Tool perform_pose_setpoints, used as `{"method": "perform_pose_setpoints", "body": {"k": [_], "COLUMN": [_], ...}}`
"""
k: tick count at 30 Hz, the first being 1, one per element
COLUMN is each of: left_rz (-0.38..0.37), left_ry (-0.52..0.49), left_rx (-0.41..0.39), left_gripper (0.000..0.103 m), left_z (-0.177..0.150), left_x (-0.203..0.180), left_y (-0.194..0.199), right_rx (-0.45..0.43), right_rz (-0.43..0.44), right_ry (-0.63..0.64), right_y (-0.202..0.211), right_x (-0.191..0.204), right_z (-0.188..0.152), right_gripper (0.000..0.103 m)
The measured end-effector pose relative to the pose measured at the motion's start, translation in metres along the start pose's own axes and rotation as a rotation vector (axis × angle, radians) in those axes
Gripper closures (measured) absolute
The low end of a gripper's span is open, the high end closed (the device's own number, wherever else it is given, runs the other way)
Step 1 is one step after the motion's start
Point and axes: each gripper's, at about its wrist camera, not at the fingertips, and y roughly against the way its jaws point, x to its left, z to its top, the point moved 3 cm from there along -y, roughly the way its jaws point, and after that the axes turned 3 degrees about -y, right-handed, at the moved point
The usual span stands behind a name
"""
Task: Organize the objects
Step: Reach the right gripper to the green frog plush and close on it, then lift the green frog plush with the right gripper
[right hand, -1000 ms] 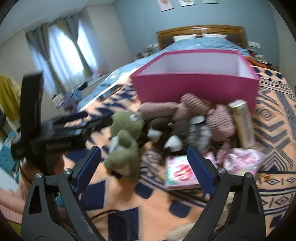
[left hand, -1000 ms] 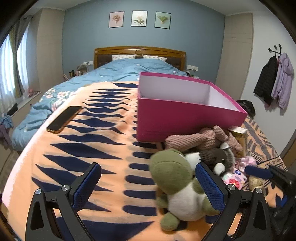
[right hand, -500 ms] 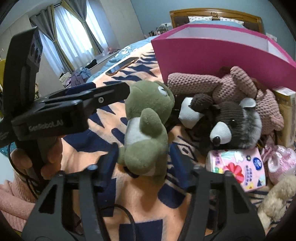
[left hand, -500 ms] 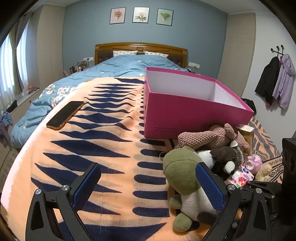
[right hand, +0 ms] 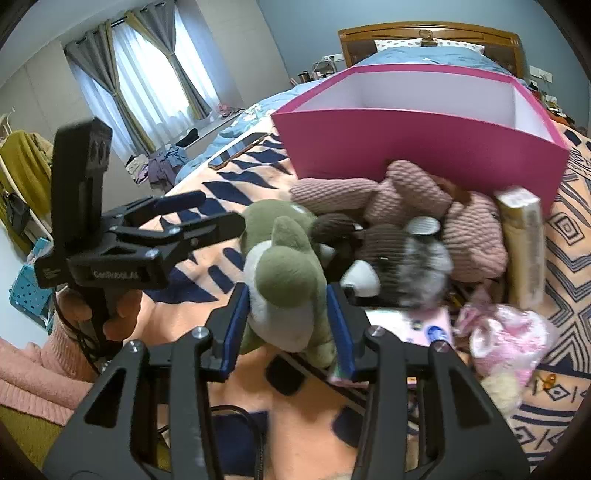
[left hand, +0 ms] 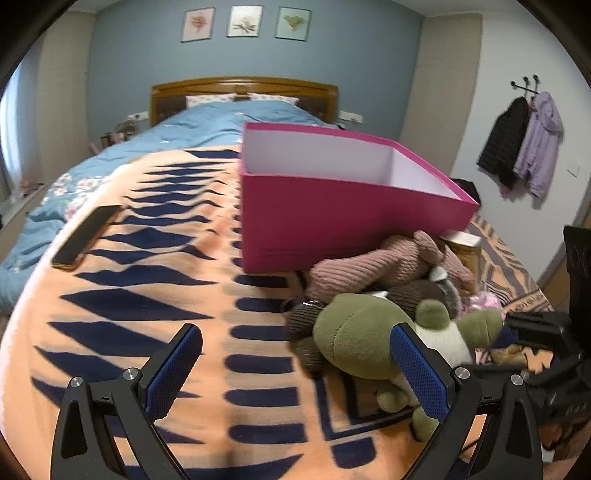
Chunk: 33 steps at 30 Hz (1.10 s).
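While I hold here, these are my notes, every place given relative to the pink box [right hand: 417,146].

Grip: my right gripper [right hand: 288,325] has just been closing, and its blue fingers [right hand: 236,328] now press both sides of the green plush dinosaur's [right hand: 284,266] white belly.
Other hand: my left gripper [left hand: 291,365] stands wide open on nothing, its right finger just in front of the dinosaur.
Dinosaur: on the near side of the box, at the left end of the toy heap against the box's near wall.
Risk, slip: I judge the hold soft; the stuffing can squash and let the toy slide out on the lift.
Risk, snag: the brown raccoon plush [right hand: 391,258] touches the dinosaur, so it may drag along and tumble.
Risk, box: the dangling legs could catch the near rim and shove the light box away.
Risk, clash: the left gripper sits close beside the toy; a careless lift could knock it.
Bed: an orange blanket [left hand: 155,295] with dark blue marks carries everything; a phone [left hand: 86,236] lies well left of the box.
Room: blue wall with three framed prints [left hand: 245,22] beyond the box, coats [left hand: 524,144] on hooks to its right, curtained window to its left.
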Motion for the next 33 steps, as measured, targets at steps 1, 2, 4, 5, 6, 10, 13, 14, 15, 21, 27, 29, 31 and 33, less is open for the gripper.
{"method": "perform_pose_setpoints", "body": {"k": [1, 2, 4, 5, 6, 10, 13, 14, 15, 21, 27, 29, 31, 33], "left_rz": [-0.024, -0.042, -0.075, -0.088, -0.101, -0.168, -0.233, -0.269, -0.286, -0.374, -0.361, -0.353, -0.348, -0.345], "left_ry": [-0.010, -0.016, -0.029, -0.032, -0.035, -0.050, -0.039, -0.040, -0.037, -0.049, -0.050, -0.051, -0.047, -0.045], "left_rx": [0.001, 0.004, 0.010, 0.012, 0.015, 0.028, 0.027, 0.033, 0.036, 0.053, 0.048, 0.039, 0.021, 0.005], "left_gripper": [0.000, 0.000, 0.000, 0.000, 0.000, 0.000, 0.006, 0.008, 0.011, 0.023, 0.024, 0.024, 0.024, 0.024], "left_z": [0.000, 0.000, 0.000, 0.000, 0.000, -0.002, -0.002, -0.002, -0.002, -0.002, -0.002, -0.002, 0.001, 0.004], "left_x": [-0.003, -0.006, -0.011, -0.013, -0.015, -0.021, -0.020, -0.021, -0.021, -0.028, -0.032, -0.032, -0.033, -0.034], "left_y": [-0.002, -0.003, -0.006, -0.008, -0.009, -0.016, -0.018, -0.019, -0.019, -0.021, -0.011, -0.005, 0.004, 0.010], "right_rx": [-0.006, -0.009, -0.019, -0.023, -0.025, -0.030, -0.034, -0.037, -0.038, -0.042, -0.048, -0.051, -0.062, -0.081], "right_rz": [0.001, 0.002, 0.019, 0.031, 0.036, 0.045, 0.067, 0.076, 0.082, 0.087, 0.082, 0.081, 0.082, 0.077], "right_ry": [-0.009, -0.018, -0.046, -0.059, -0.072, -0.090, -0.119, -0.135, -0.145, -0.174, -0.180, -0.169, -0.151, -0.143], "right_y": [0.002, 0.004, 0.018, 0.019, 0.023, 0.018, 0.022, 0.022, 0.025, 0.027, 0.032, 0.032, 0.036, 0.041], "right_x": [-0.003, -0.007, -0.016, -0.017, -0.023, -0.020, -0.026, -0.028, -0.031, -0.030, -0.025, -0.022, -0.016, -0.012], "right_z": [0.000, 0.000, -0.002, -0.001, 0.002, 0.004, 0.005, 0.004, 0.002, -0.001, -0.001, 0.000, 0.003, 0.007], "right_gripper": [0.059, 0.059, 0.062, 0.063, 0.064, 0.064, 0.064, 0.064, 0.064, 0.064, 0.064, 0.064, 0.064, 0.064]}}
